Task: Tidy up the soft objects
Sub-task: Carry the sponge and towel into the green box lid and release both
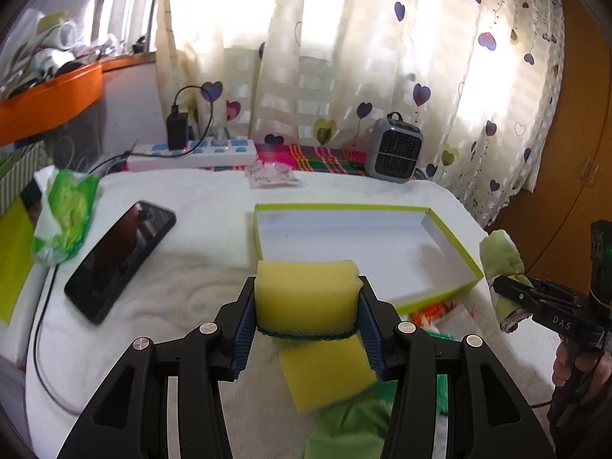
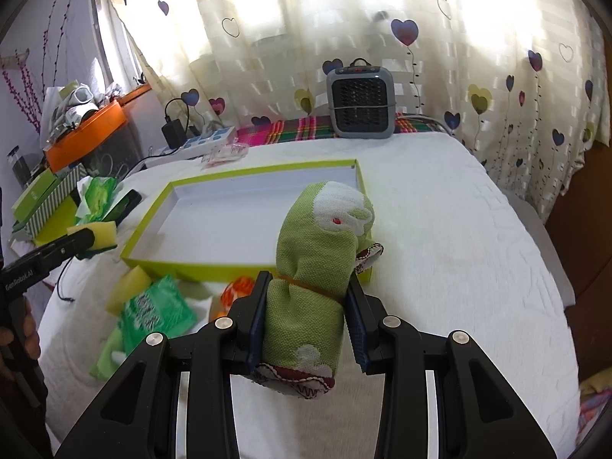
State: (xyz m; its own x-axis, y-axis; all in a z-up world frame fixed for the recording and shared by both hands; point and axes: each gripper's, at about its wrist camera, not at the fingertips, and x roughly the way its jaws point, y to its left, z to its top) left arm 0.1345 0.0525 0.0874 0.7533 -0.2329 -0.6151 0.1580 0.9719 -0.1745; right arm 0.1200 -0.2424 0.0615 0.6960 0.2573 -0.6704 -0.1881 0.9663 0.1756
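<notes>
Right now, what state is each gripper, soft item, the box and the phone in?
Left gripper: shut on the yellow sponge with green scouring base, lifted.
Right gripper: shut on the rolled green knit sock bundle, lifted.
Shallow lime-edged cardboard box: open, nothing inside.
Second yellow sponge: loose on the white cloth.
Green plastic packet: lying outside the box.
Black phone: screen dark, lying flat.

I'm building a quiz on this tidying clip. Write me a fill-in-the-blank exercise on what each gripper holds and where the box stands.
1. The left gripper is shut on a yellow ____.
2. The right gripper is shut on a rolled green ____.
3. The lime-edged box on the white bed cover is ____ inside.
4. A second sponge lies ____ the left gripper.

Missing words: sponge; sock; empty; below
</notes>
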